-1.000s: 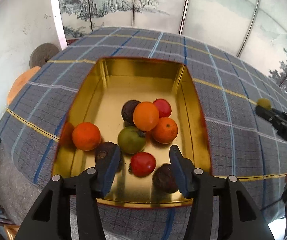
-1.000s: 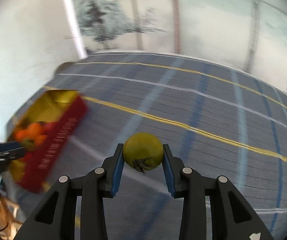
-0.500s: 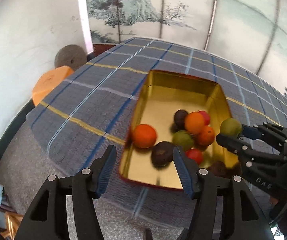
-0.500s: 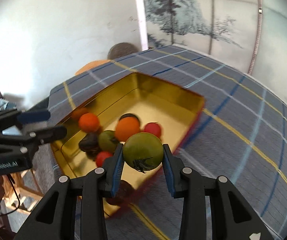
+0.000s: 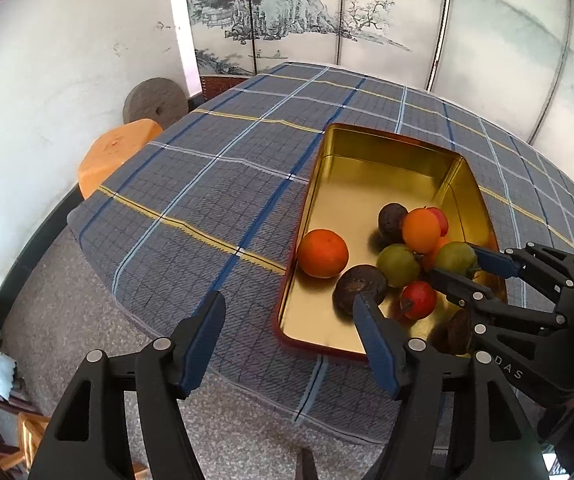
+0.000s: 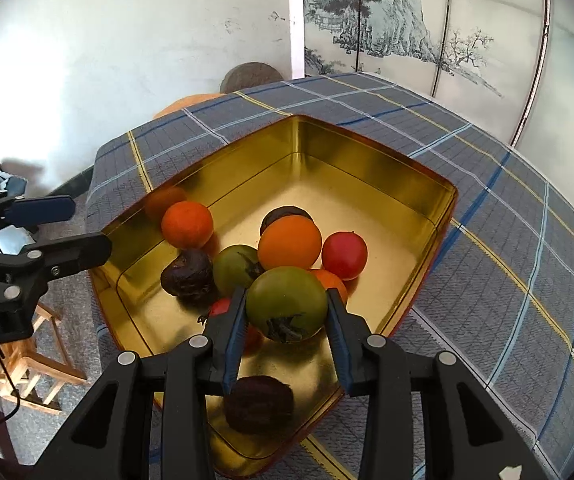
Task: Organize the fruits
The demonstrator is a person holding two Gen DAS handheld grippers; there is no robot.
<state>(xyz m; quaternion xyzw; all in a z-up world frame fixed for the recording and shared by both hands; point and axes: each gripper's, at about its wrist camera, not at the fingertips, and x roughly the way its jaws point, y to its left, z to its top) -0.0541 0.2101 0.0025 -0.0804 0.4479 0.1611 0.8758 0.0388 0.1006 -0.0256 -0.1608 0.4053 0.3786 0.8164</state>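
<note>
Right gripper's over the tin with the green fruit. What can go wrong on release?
1. The right gripper holds the green tomato above piled fruit; dropped there, it may roll off the orange or bruise the red tomato.
2. It hangs near the gold tin's near wall, so it could bounce out.
3. The open left gripper is close by.

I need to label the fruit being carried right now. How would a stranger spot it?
Find the gold tin on the plaid tablecloth. Over its near end, the right tongs grip a green tomato. Unlike the other green tomato lying among the fruit, it sits clamped between blue pads.
</note>
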